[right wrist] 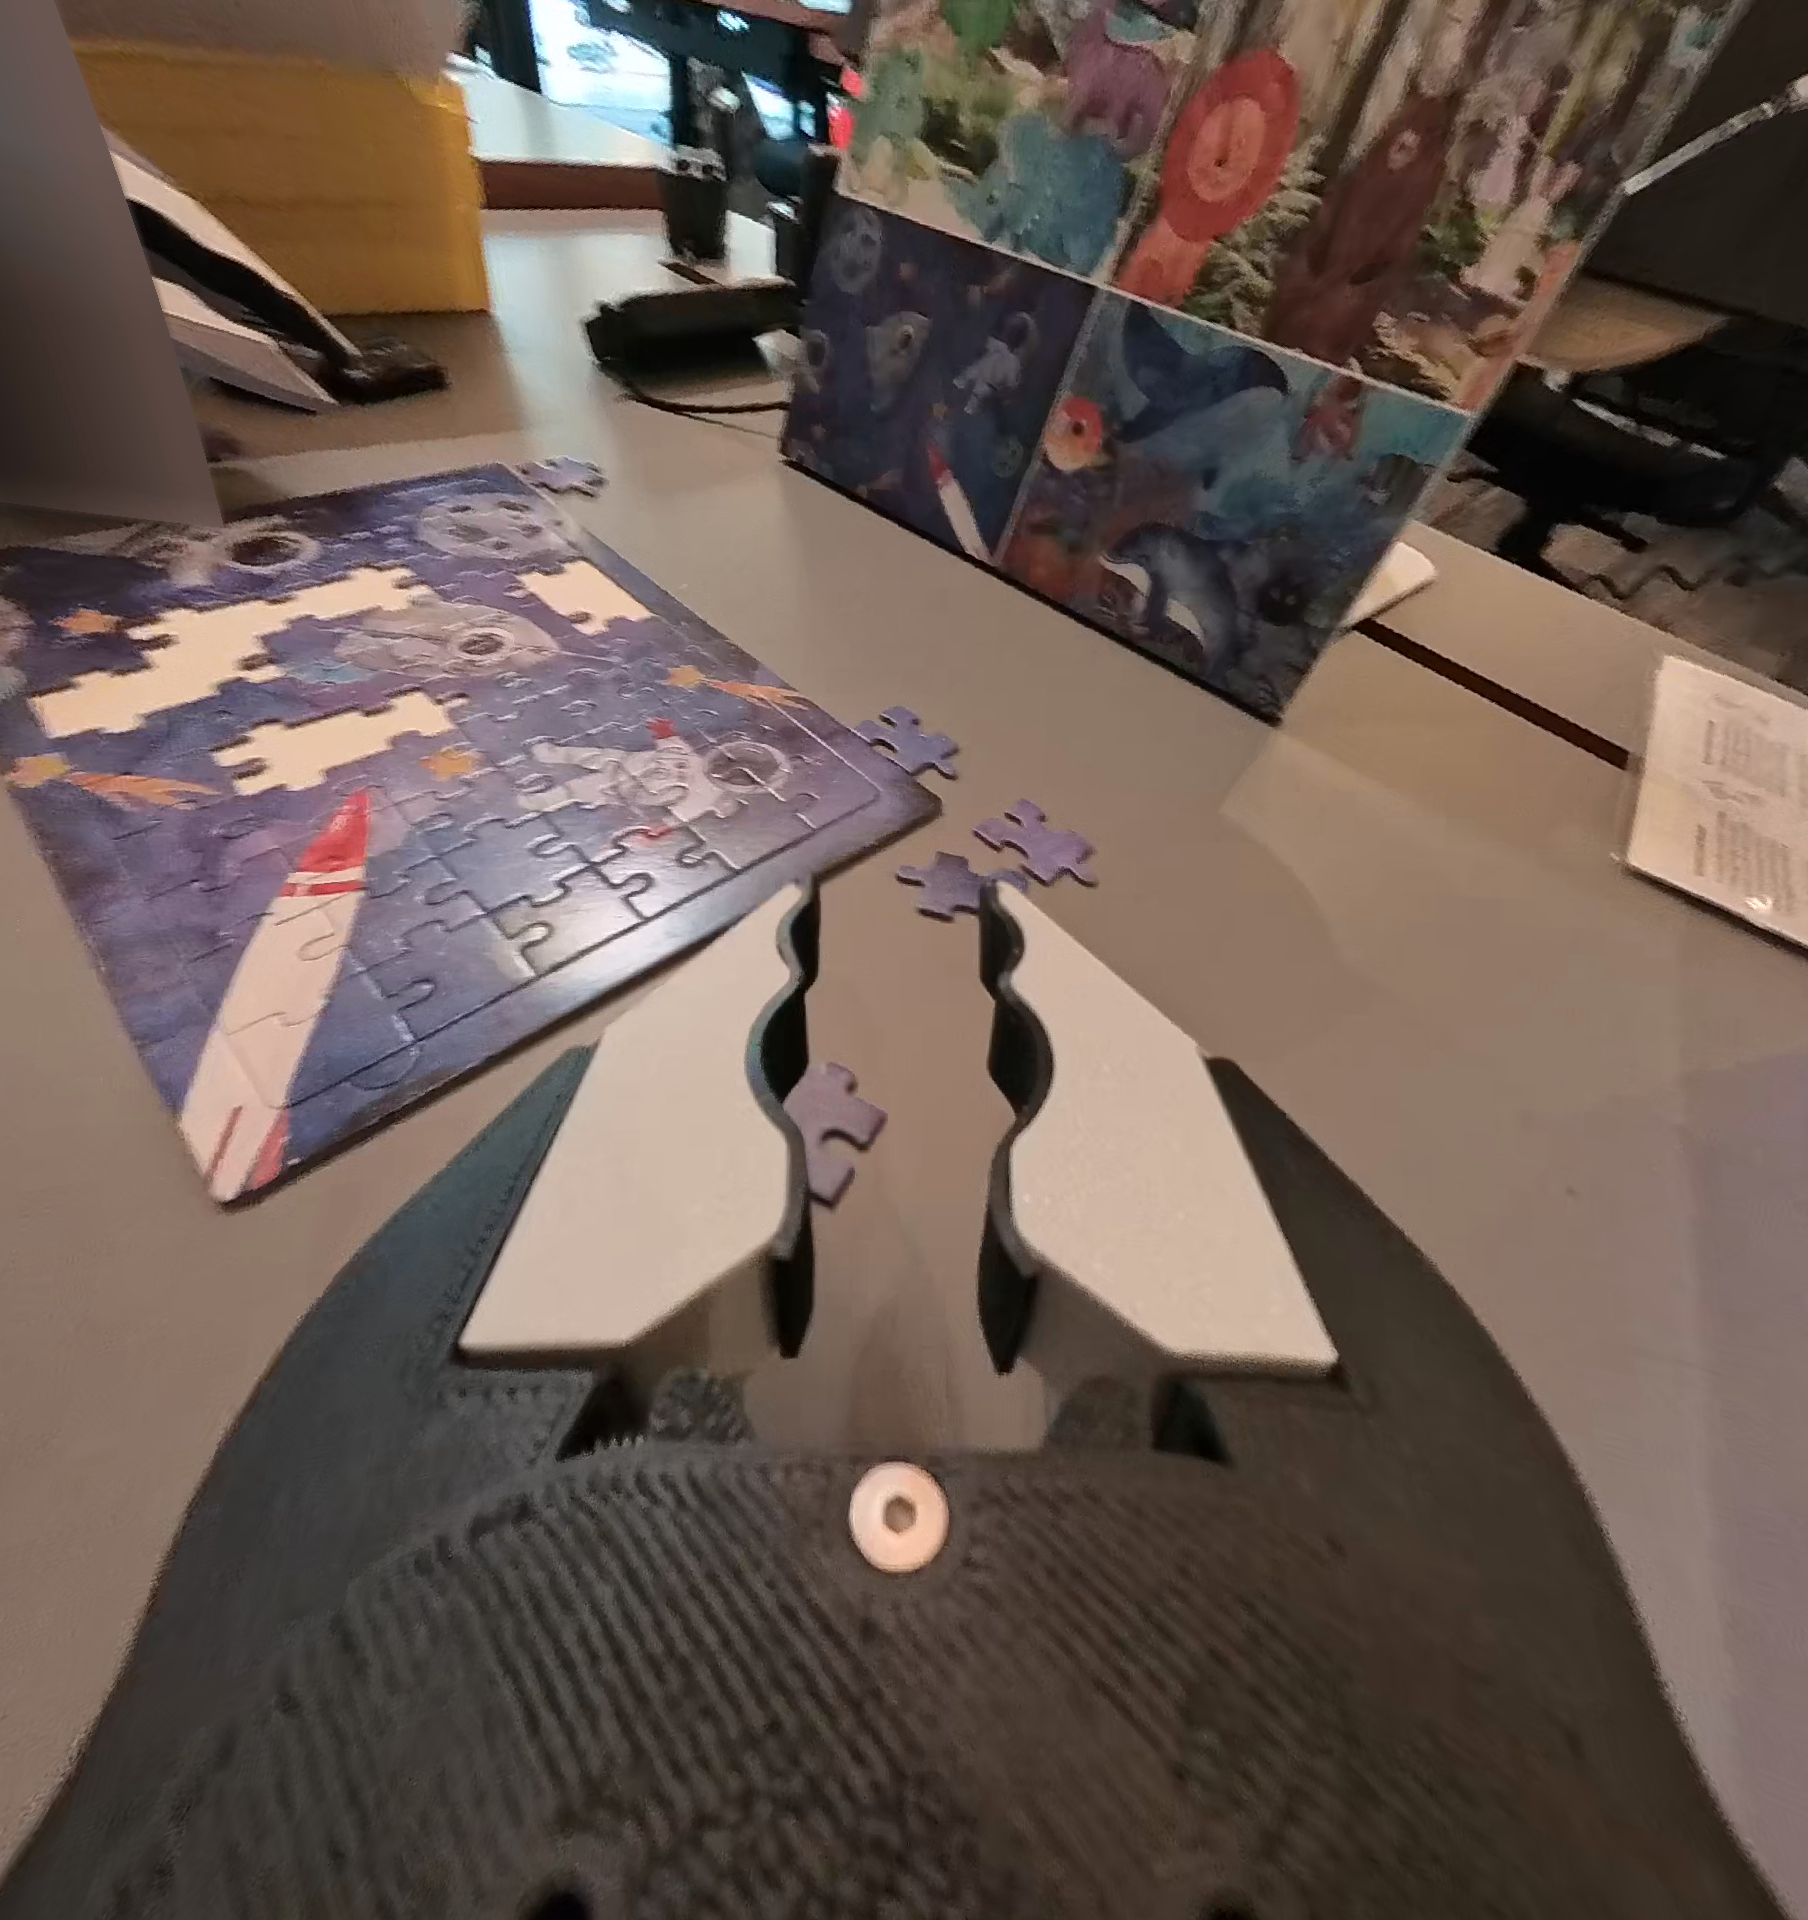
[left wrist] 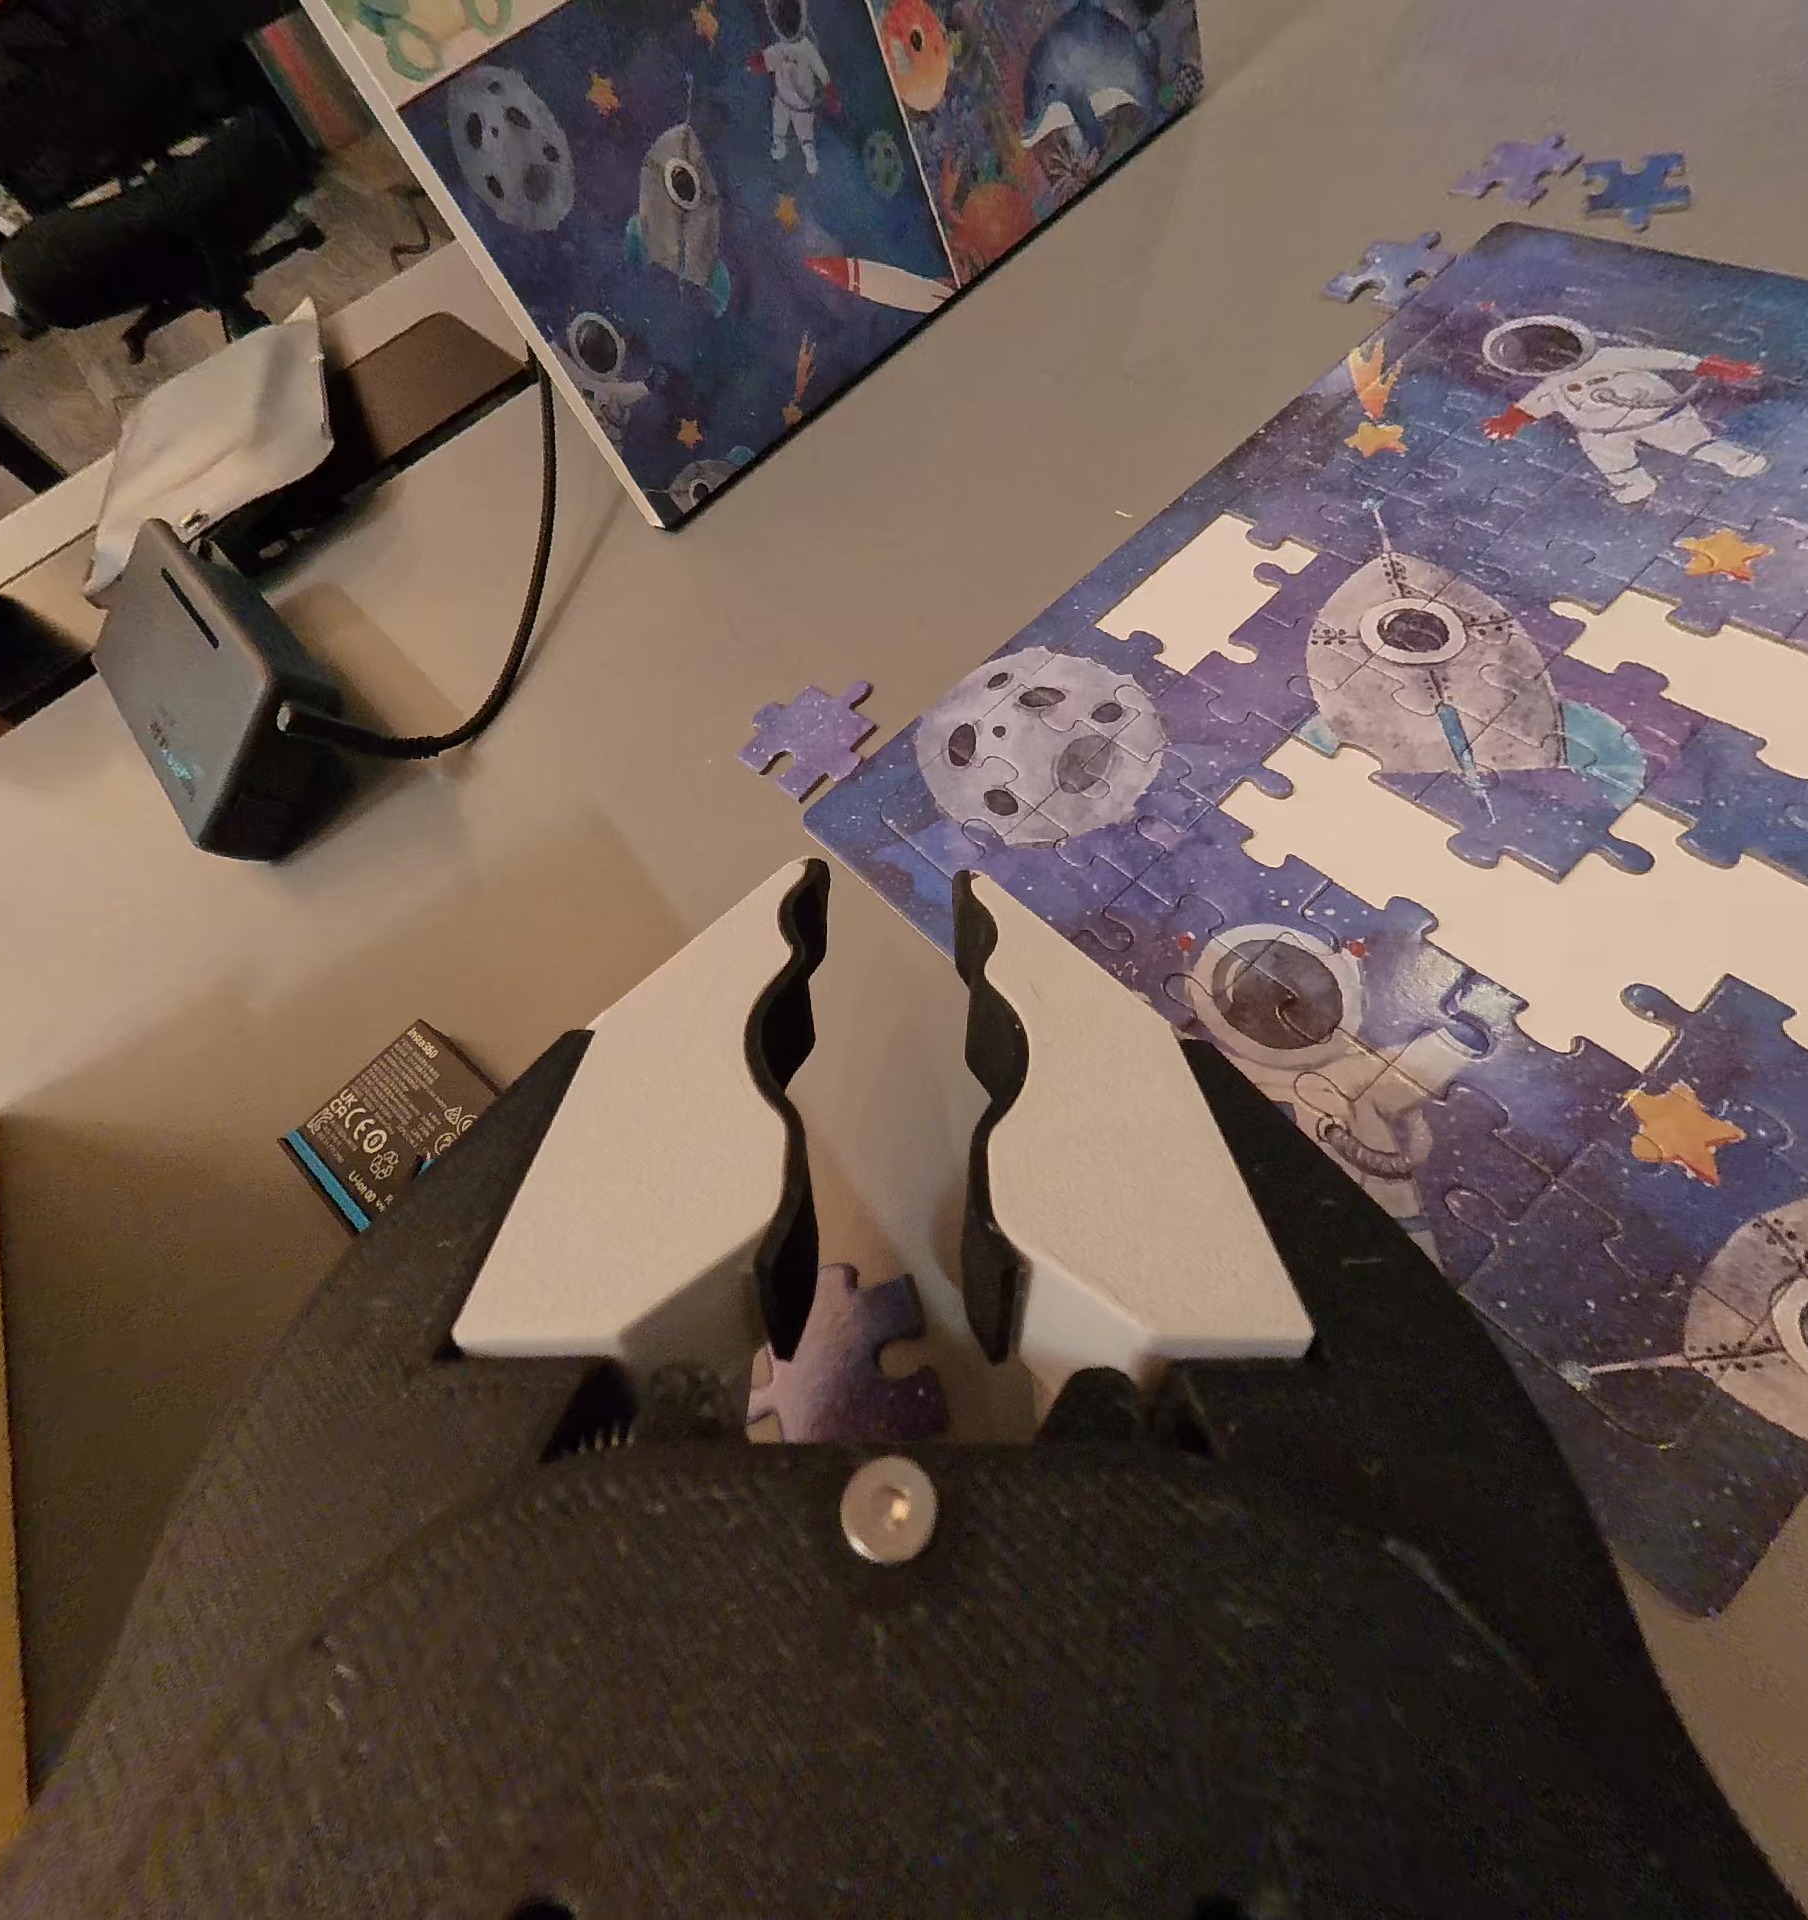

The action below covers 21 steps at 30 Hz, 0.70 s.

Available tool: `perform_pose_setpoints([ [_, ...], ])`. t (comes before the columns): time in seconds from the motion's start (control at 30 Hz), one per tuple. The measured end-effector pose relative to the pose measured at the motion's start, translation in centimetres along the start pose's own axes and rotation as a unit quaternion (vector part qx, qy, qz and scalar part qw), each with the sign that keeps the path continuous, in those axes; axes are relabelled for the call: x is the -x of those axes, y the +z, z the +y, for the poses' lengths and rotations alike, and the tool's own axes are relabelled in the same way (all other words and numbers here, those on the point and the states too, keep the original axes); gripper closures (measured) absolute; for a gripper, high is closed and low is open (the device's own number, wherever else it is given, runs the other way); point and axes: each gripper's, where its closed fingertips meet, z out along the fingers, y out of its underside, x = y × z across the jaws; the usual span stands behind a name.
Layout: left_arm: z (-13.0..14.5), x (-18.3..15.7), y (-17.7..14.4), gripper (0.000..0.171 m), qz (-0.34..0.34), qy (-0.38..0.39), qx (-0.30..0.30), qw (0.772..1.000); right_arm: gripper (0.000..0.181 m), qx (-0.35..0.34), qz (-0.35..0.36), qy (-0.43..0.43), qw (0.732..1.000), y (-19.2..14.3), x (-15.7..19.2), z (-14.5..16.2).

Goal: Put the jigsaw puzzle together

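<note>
The space jigsaw puzzle (left wrist: pixel 1295 904) lies flat on the grey table, with several white gaps (left wrist: pixel 1206 582) in its middle. My left gripper (left wrist: pixel 889 883) is open and empty just off the puzzle's near corner. A purple loose piece (left wrist: pixel 848 1361) lies on the table under the base of its fingers. Another loose piece (left wrist: pixel 806 732) lies by the puzzle's edge. In the right wrist view the puzzle (right wrist: pixel 412 790) is at left. My right gripper (right wrist: pixel 900 904) is open, with one loose piece (right wrist: pixel 835 1127) on the table between its fingers. Two more pieces (right wrist: pixel 1040 842) lie just past its tips.
The picture-covered puzzle box (left wrist: pixel 723 208) stands behind the puzzle, and also shows in the right wrist view (right wrist: pixel 1139 364). A black device with a cable (left wrist: pixel 214 707) and a small battery (left wrist: pixel 380 1122) lie at left. A printed sheet (right wrist: pixel 1762 810) lies at right. A yellow box (right wrist: pixel 287 177) stands at the back. There is about 35 cm between the tips of the two grippers. Between my left fingertips and the space jigsaw puzzle (left wrist: pixel 1295 904) there is roughly 7 cm. The right camera catches it too, in the right wrist view (right wrist: pixel 317 569).
</note>
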Motion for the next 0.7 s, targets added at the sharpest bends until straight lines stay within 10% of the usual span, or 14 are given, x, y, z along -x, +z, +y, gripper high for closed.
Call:
perform_pose_setpoints([
  [0.7, 0.5, -0.2, 0.4, 0.149, -0.002, 0.013, 0.02, 1.0, 0.144, 0.03, -0.046, 0.029, 0.998, -3.0, 0.0, 2.1],
])
